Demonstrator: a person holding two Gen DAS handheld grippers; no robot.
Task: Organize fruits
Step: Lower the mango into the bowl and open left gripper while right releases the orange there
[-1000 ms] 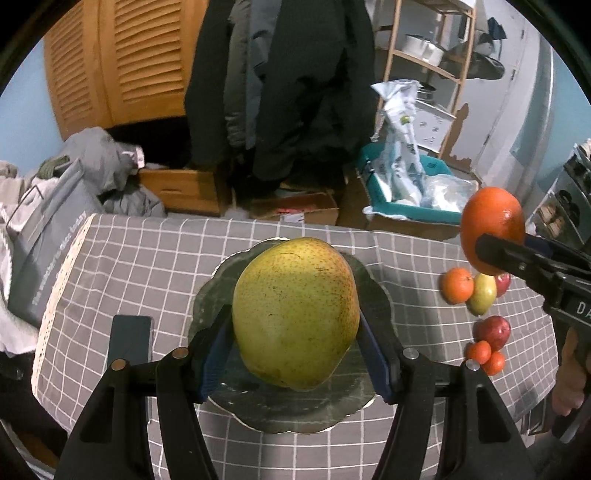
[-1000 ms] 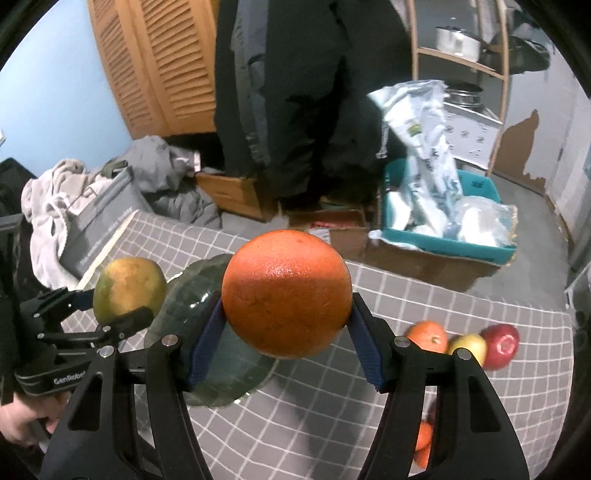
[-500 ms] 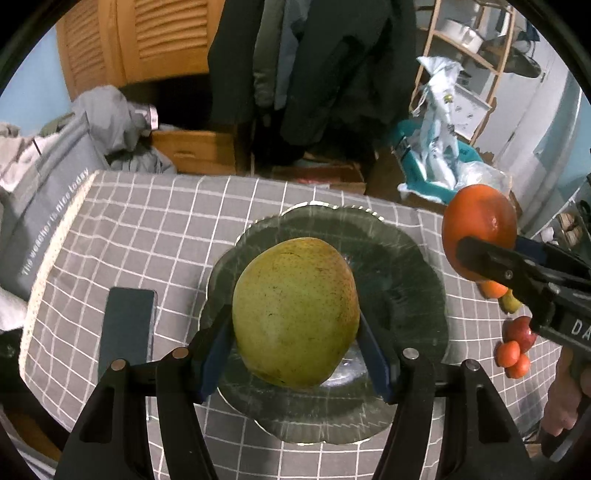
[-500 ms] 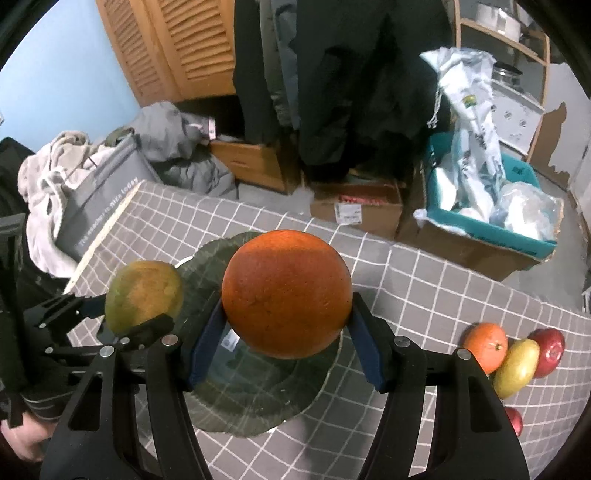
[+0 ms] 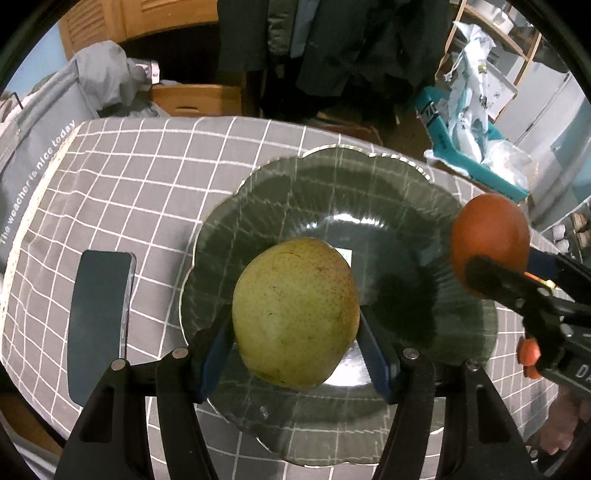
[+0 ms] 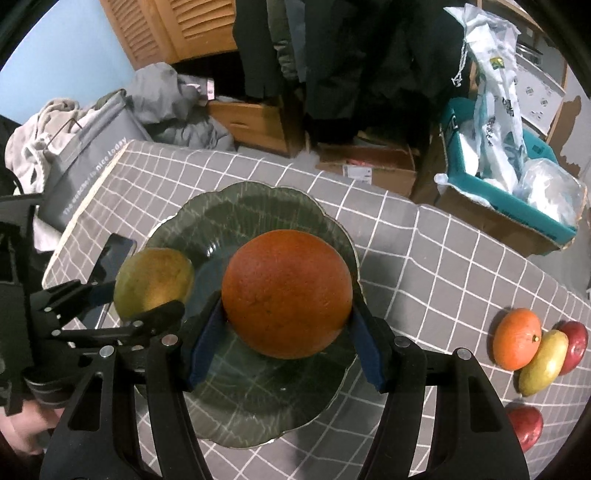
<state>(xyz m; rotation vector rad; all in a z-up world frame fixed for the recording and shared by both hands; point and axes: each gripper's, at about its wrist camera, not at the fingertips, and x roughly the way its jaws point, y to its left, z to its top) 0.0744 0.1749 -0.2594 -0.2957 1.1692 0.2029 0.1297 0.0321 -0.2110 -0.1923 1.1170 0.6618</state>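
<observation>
While both my fruits hang over the plate, this is how things lie, nearest first.
Left gripper (image 5: pixel 295 354): my blue-padded jaws are clenched on the pear, one pad on each flank.
Pear (image 5: pixel 295 314): yellow-green, finely speckled, plump and rounded, with a faint red blush; it sits above the near half of the plate.
Right gripper (image 6: pixel 286 350): my jaws are pinched on the orange from both sides.
Orange (image 6: pixel 286 293): a large round ball with dimpled, deep orange skin, held over the middle of the plate, just right of the pear.
Plate (image 6: pixel 258 410): dark green glass, glossy, with ribbed flanks and a scalloped rim; nothing lies in it.
Phone (image 5: pixel 99 325): a flat dark slab with rounded corners, lying just left of the plate.
Tablecloth (image 6: pixel 424 258): grey fabric with a white grid.
Loose fruit: a small orange (image 6: pixel 517 338), a yellow mango (image 6: pixel 543 363) and a red apple (image 6: pixel 574 345) huddle together at the right, well apart from the plate; another red fruit (image 6: pixel 524 424) lies nearer.
Beyond the table: a grey tote bag (image 6: pixel 81 173), a teal bin (image 6: pixel 517 199) of plastic bags, and slatted wooden doors (image 6: pixel 173 33).
</observation>
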